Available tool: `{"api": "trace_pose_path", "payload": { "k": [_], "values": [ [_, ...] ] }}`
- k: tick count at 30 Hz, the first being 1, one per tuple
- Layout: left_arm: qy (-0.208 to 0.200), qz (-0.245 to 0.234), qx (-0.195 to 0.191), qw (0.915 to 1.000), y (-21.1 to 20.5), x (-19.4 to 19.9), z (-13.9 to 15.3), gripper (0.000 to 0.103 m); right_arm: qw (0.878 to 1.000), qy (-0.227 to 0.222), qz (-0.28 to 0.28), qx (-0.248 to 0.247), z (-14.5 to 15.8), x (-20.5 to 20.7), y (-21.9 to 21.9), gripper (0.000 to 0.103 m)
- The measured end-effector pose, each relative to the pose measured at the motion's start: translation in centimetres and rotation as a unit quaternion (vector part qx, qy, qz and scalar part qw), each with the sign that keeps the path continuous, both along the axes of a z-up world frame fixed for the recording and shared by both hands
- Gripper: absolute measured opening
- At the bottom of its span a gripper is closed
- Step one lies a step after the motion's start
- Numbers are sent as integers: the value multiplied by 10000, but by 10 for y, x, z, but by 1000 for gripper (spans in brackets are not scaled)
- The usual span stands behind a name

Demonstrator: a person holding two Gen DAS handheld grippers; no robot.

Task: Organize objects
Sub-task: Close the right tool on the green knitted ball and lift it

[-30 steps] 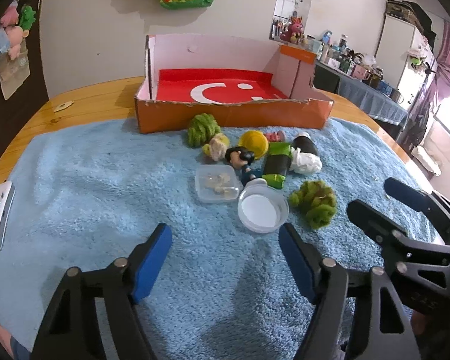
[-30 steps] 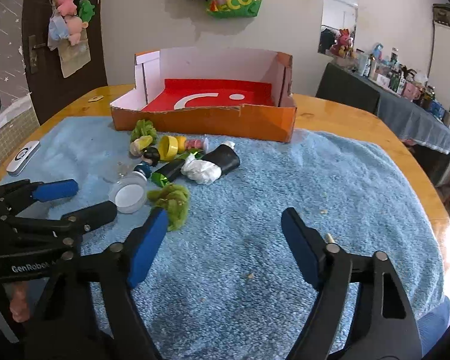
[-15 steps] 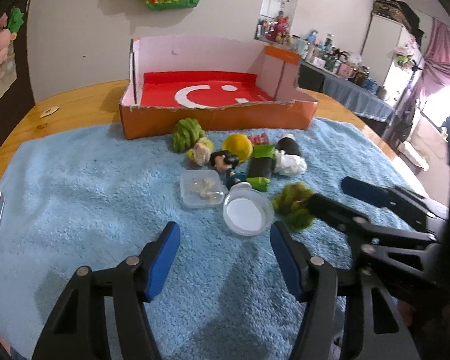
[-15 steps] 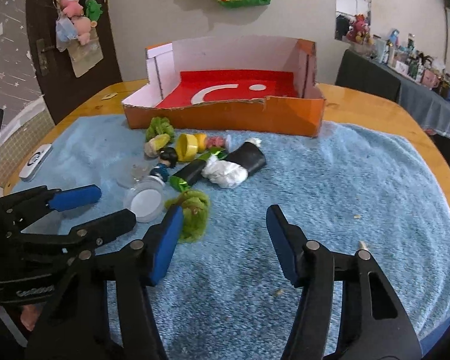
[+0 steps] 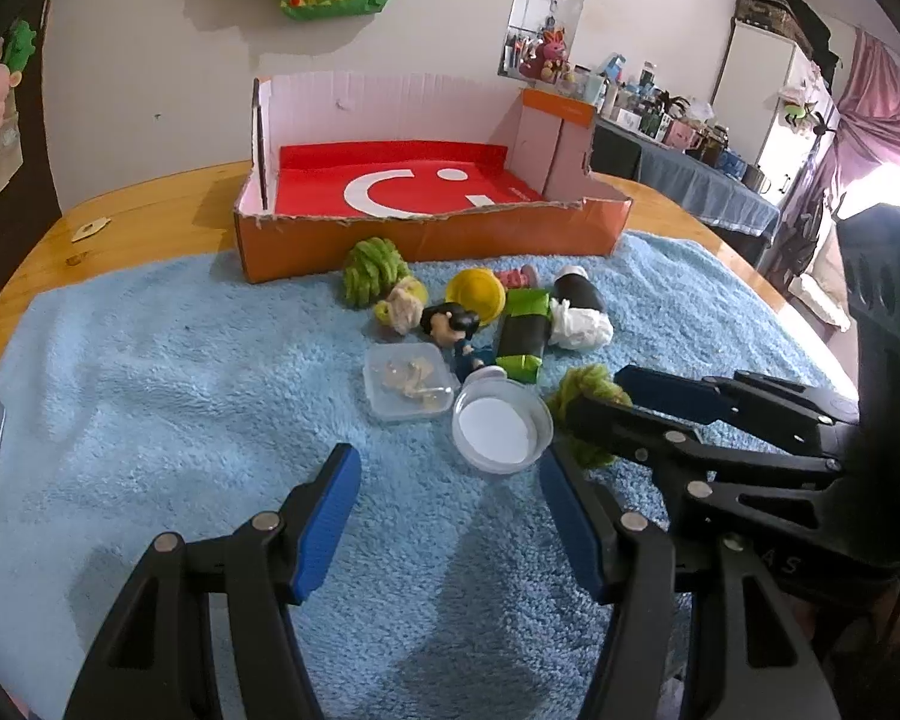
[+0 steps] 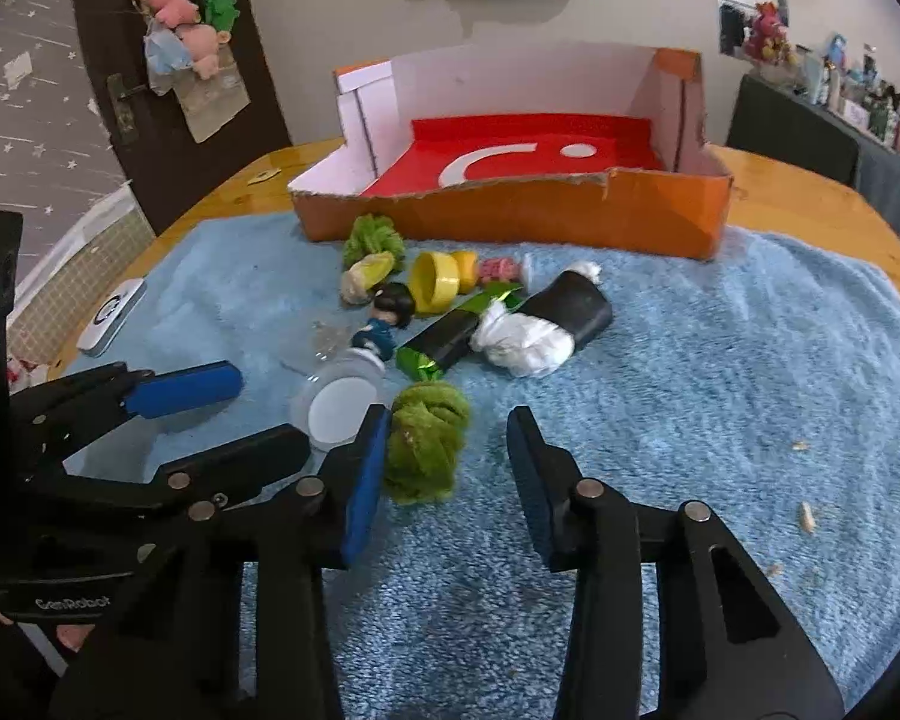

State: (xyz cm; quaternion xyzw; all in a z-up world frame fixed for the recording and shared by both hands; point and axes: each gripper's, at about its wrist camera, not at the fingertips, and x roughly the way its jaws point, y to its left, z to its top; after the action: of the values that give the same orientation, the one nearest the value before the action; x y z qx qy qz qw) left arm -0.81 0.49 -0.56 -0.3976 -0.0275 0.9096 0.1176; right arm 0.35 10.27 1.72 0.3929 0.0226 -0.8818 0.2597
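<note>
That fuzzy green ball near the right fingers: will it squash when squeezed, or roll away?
The green yarn pompom looks soft and loosely wound, so it will probably squash. It seems light. Its shaggy fibres and the blue towel likely stop rolling.

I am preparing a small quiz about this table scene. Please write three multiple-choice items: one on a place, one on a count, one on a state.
1. Where does the round clear plastic lid with the white inside lie?
A. inside the cardboard box
B. on the blue towel, beside the square clear plastic container
C. on the bare wooden table

2. How many green woolly yarn balls are there?
A. one
B. two
C. four

3. How is the orange cardboard box with the red floor?
A. open, with nothing inside
B. closed by a lid
C. full of toys

Answers:
1 B: it rests on the blue towel, next to the square clear plastic container.
2 B: one lies at the box, one by the right gripper.
3 A: only its red floor shows.
</note>
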Motion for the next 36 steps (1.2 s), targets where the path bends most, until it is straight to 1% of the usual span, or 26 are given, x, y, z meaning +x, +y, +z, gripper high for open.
{"api": "trace_pose_path", "payload": {
  "k": [3, 6, 9, 13, 17, 19, 22, 24, 25, 27, 28, 29, 30, 36],
  "values": [
    [-17, -66, -19, 10000, 3, -2, -1, 64, 9997, -75, 167, -134, 1, -1, 3, 23],
    [-40, -216, -41, 9998, 14, -6, -4, 64, 9997, -90, 109, -189, 5, -3, 11, 22],
    [-105, -252, -98, 9996, 21, -12, -10, 64, 9994, -170, 67, -291, 7, -5, 17, 22],
    [-49, -197, -353, 9992, 27, -16, -11, 64, 9990, -268, 162, -323, 5, -5, 15, 22],
    [-6, -202, -497, 9986, 29, -19, -12, 64, 9990, -287, 202, -274, 3, -6, 10, 22],
    [7, -218, -520, 9984, 28, -22, -12, 64, 9984, -382, 223, -340, 3, -8, 10, 23],
    [43, -285, -605, 9978, 28, -26, -13, 64, 9953, -726, 288, -565, -2, -14, 11, 25],
    [42, -302, -606, 9977, 27, -28, -13, 64, 9947, -795, 244, -609, -4, -16, 12, 28],
    [43, -304, -594, 9978, 26, -29, -13, 63, 9945, -822, 204, -611, -5, -17, 12, 28],
    [60, -321, -538, 9980, 26, -28, -13, 59, 9936, -900, 195, -656, -5, -19, 12, 28],
    [80, -356, -527, 9979, 27, -28, -13, 52, 9934, -917, 195, -661, -5, -19, 12, 28],
    [96, -372, -526, 9979, 28, -27, -12, 42, 9933, -928, 199, -660, -5, -19, 11, 27],
    [111, -376, -519, 9979, 28, -27, -12, 42, 9934, -922, 201, -657, -4, -18, 11, 24],
    [91, -346, -325, 9988, 23, -22, -10, 42, 9932, -886, 231, -724, -2, -16, 12, 23]
  ]
}}
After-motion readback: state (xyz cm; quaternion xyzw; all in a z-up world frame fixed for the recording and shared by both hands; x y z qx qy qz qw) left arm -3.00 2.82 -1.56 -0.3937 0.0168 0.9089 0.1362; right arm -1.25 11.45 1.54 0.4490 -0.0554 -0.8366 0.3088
